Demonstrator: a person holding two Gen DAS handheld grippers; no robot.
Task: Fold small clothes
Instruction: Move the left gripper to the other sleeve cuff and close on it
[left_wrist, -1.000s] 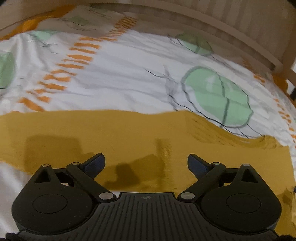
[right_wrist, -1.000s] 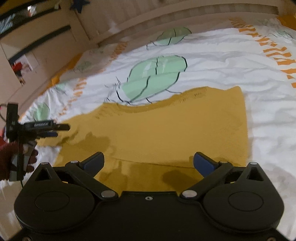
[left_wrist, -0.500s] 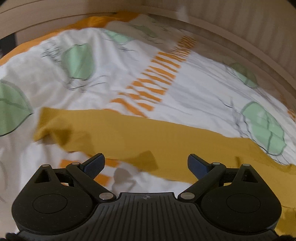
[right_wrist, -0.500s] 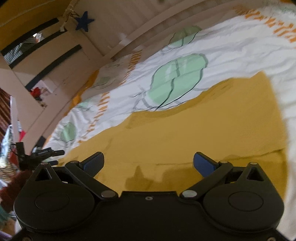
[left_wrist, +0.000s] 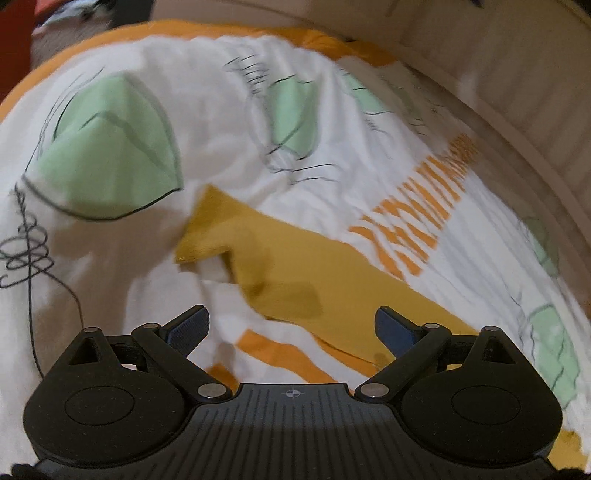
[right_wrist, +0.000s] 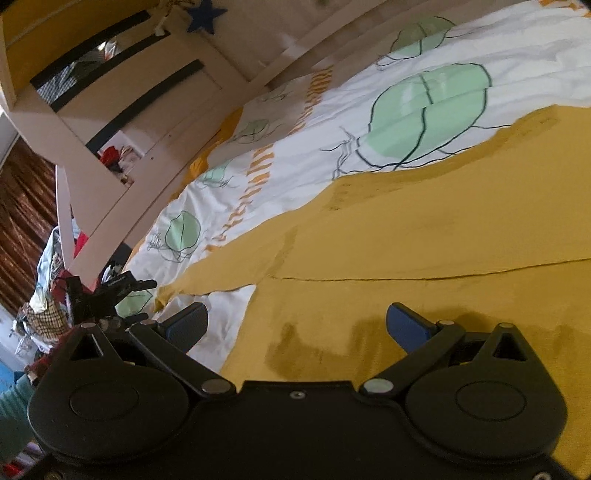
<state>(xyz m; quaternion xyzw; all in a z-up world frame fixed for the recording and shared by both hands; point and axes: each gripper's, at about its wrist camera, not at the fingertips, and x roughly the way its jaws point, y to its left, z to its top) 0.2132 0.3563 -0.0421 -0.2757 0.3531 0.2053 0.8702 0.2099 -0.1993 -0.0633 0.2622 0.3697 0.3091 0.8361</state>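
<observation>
- The left gripper has its jaws spread wide, and nothing sits between its blue pads.
- It hangs above the duvet, a white cover printed with green leaf shapes and orange dashes.
- A mustard-yellow garment lies on the duvet just ahead of the left gripper, running as a long strip from ahead and slightly left, where it ends in a folded-over tip, down toward the right finger and past it.
- The left view is blurred, so the weave and hem of the strip cannot be made out.
- The right gripper is also fully parted and grips nothing; its pads are clear of the cloth.
- In the right view the garment fills the area directly ahead of and beneath the right finger, lying flat, with a thin dark fold line running across it ahead of the fingertips.
- The left finger of the right gripper hangs over bare duvet, just beside the garment's edge.
- Far to the left of the right gripper, the other gripper shows at the garment's narrow end, near it; whether it touches cannot be told.
- Beyond the duvet, ahead and left, stands a pale wooden bed frame with a blue star on it.
</observation>
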